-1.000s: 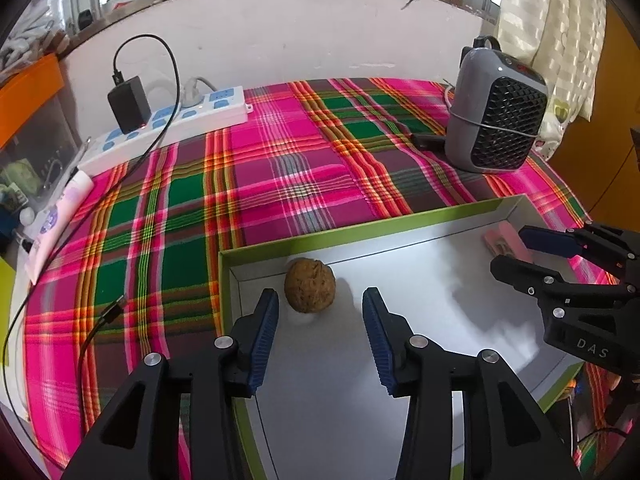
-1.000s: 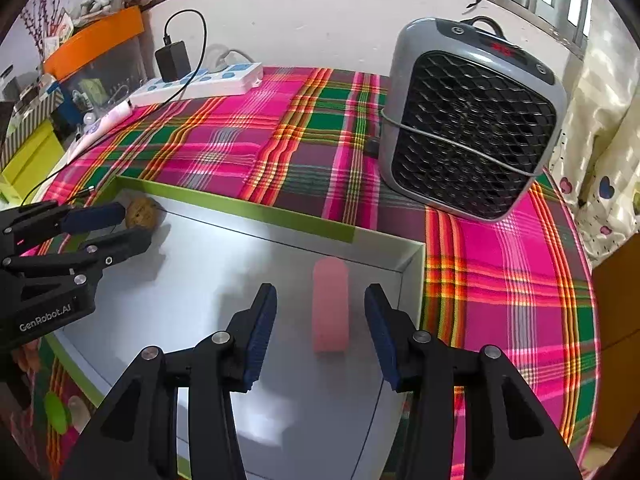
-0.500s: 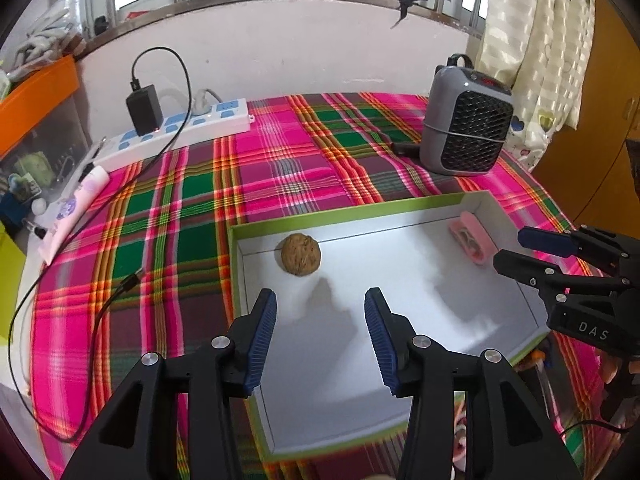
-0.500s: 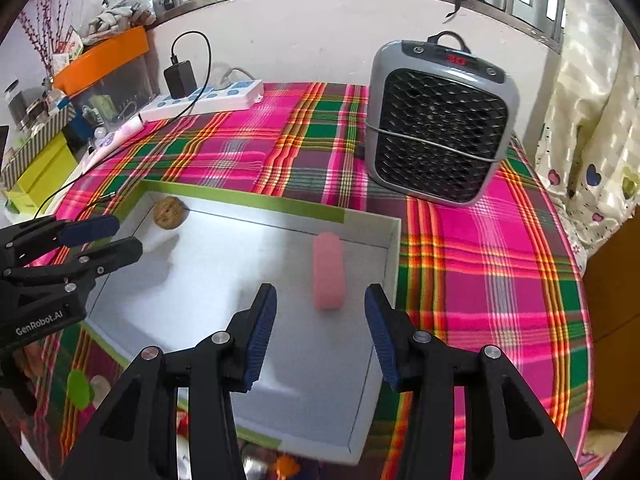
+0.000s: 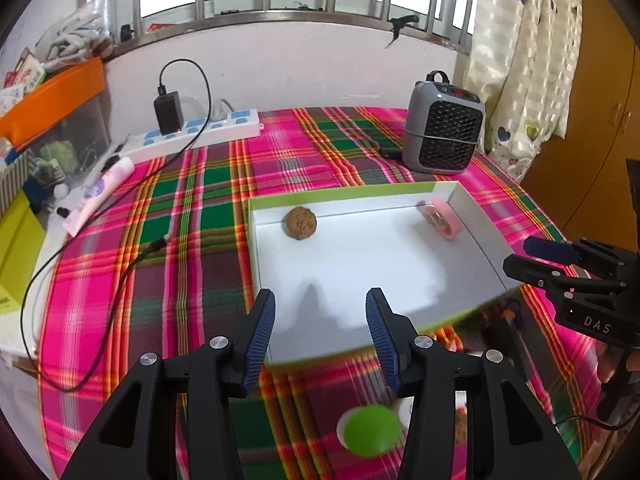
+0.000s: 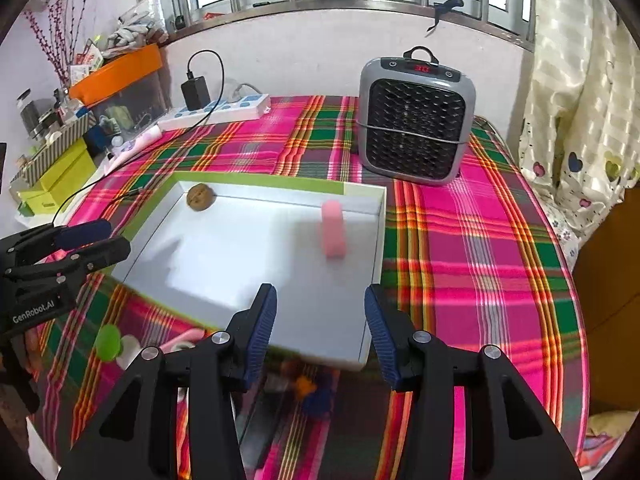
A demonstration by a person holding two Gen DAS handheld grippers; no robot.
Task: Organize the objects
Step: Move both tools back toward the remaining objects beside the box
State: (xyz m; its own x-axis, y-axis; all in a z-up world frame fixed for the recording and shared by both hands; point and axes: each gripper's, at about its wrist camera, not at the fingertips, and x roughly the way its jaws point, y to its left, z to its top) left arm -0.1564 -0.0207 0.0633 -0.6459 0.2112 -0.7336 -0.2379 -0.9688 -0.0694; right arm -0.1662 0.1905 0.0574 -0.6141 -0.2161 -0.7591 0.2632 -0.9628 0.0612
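Observation:
A shallow white box with a green rim (image 5: 340,197) (image 6: 256,179) lies on the plaid cloth. Inside it a brown walnut (image 5: 300,223) (image 6: 200,197) sits in the far left corner and a pink block (image 5: 440,217) (image 6: 333,233) lies near the far right wall. My left gripper (image 5: 320,330) is open and empty above the box's near edge. My right gripper (image 6: 320,328) is open and empty above the box's near right corner. Small objects lie in front of the box: a green-capped white item (image 5: 370,426) (image 6: 109,343), and blurred orange and blue pieces (image 6: 310,390).
A grey fan heater (image 5: 442,136) (image 6: 414,120) stands at the back right. A white power strip with a black charger (image 5: 192,130) (image 6: 218,110) lies along the back wall. A cable (image 5: 80,276) and a tube (image 5: 100,192) lie at the left. Boxes (image 6: 52,176) stand at the far left.
Both grippers have pulled back and up from the box, away from the walnut and the pink block. The small objects in front of the box have come into view.

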